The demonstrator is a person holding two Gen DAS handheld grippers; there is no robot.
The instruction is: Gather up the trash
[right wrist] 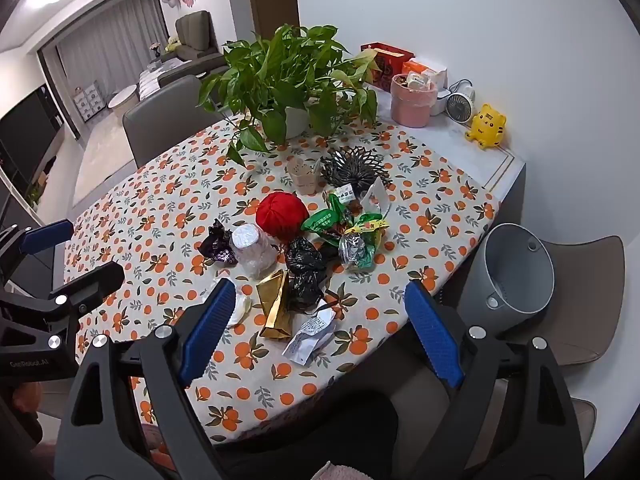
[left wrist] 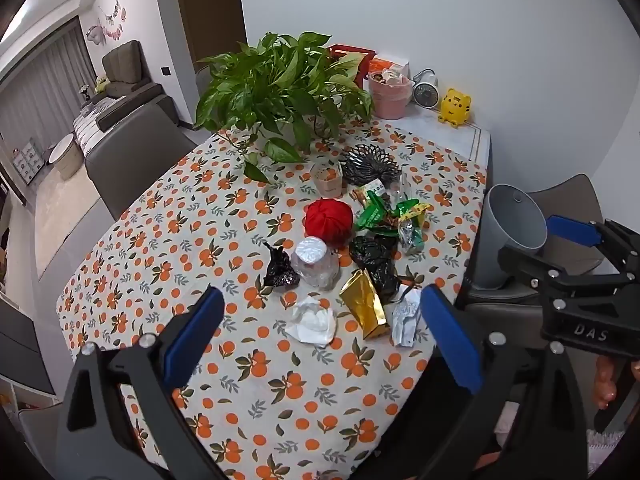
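Trash pile mid tabletop (left wrist: pixel 280 400): gold pouch (left wrist: pixel 365 308), white tissue (left wrist: pixel 314 320), crumpled receipt (left wrist: pixel 406 316), black bags (left wrist: pixel 374 258), green wrappers (left wrist: pixel 380 214), red ball (left wrist: pixel 329 218) w/ foil-lid cup (left wrist: pixel 314 262) just nearer. Grey bin (right wrist: pixel 516 270) tilted on chair, right of tabletop. Left claw (left wrist: pixel 320 332) & right claw (right wrist: pixel 316 330) both released, nothing btwn jaws, hovering over near edge.

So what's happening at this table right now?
A person holds two grippers above a pile of trash on the orange-patterned tablecloth. Both the left gripper and right gripper are open and empty. Nothing is picked up yet; the crumpled white tissue, gold foil pouch and grey plastic bin wait nearby.
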